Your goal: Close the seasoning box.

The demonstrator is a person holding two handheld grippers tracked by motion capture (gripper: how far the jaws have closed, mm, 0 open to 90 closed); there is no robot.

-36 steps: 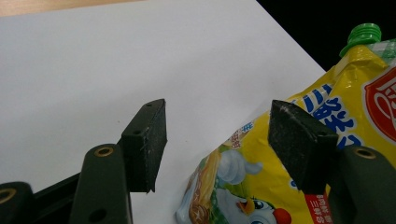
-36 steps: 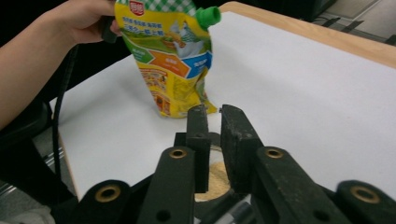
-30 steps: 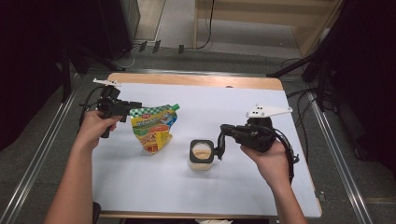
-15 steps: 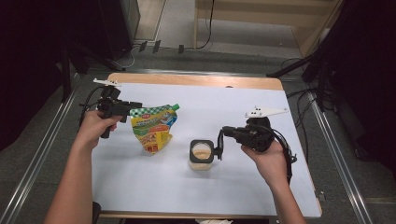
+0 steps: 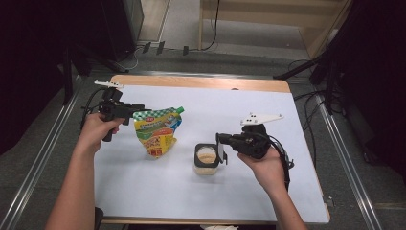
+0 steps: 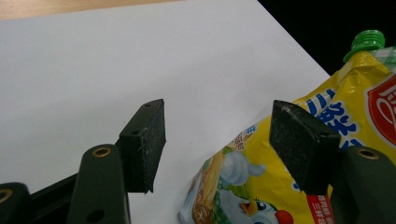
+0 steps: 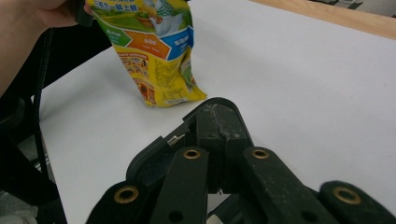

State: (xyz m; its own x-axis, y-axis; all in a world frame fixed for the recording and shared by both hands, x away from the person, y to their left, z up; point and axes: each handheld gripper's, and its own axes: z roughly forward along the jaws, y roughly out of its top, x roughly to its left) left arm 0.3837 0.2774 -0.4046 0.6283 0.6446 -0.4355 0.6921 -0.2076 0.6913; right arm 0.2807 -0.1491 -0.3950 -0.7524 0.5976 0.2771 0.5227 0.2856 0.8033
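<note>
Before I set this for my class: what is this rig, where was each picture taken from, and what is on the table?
No robot here: a person holds tongs in each hand. One picture looks down from above the white table; the other two come from cameras riding on each tongs. On the table stand a yellow-and-green plastic spout pouch and a small clear jar of beige contents. The left tongs are open beside the pouch, not gripping it. The right tongs are shut next to the jar; whether they pinch anything is unclear.

Both black grippers have brass-ringed jaw links, grey three-cornered top plates and trailing black cables.
</note>
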